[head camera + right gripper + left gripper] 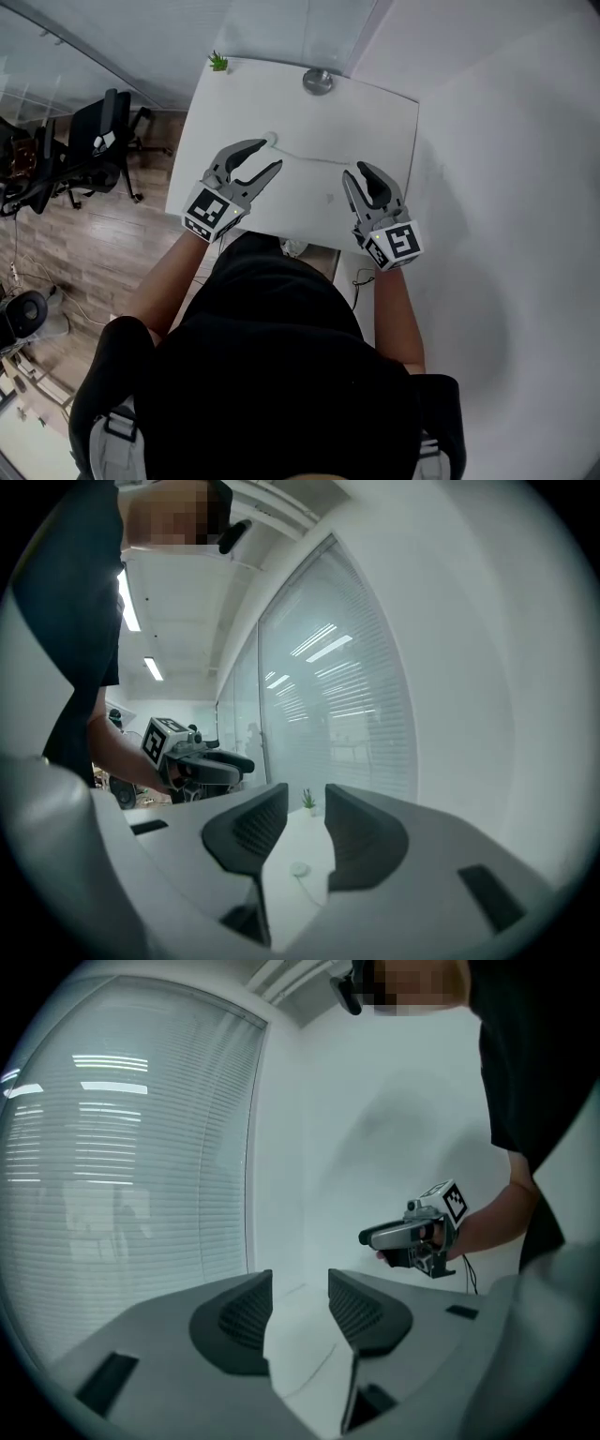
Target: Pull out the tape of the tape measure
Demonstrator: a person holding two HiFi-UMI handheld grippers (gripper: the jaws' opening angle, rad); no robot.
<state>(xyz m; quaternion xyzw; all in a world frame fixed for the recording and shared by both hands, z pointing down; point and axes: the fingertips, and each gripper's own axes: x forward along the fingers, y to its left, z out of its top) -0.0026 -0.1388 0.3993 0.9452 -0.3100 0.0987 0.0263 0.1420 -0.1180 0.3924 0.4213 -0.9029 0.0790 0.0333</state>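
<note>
A small round white tape measure (272, 141) lies on the white table (375, 122), and its thin tape (314, 157) runs from it to the right across the top. My left gripper (270, 156) hovers just on the near side of the case, jaws apart and nothing between them. At the tape's right end, my right gripper (355, 171) has a narrow gap between its jaws, also with nothing in it. In the right gripper view the case (299, 868) shows low down, past the open jaws. The left gripper view shows a thin line of tape (319, 1368) on the table beyond the jaws.
A round metal fitting (318, 81) and a tiny green plant (218, 62) sit at the table's far edge. Office chairs (98, 141) stand on the wooden floor to the left. A white wall (506, 187) closes the right side. The person's body is against the near edge.
</note>
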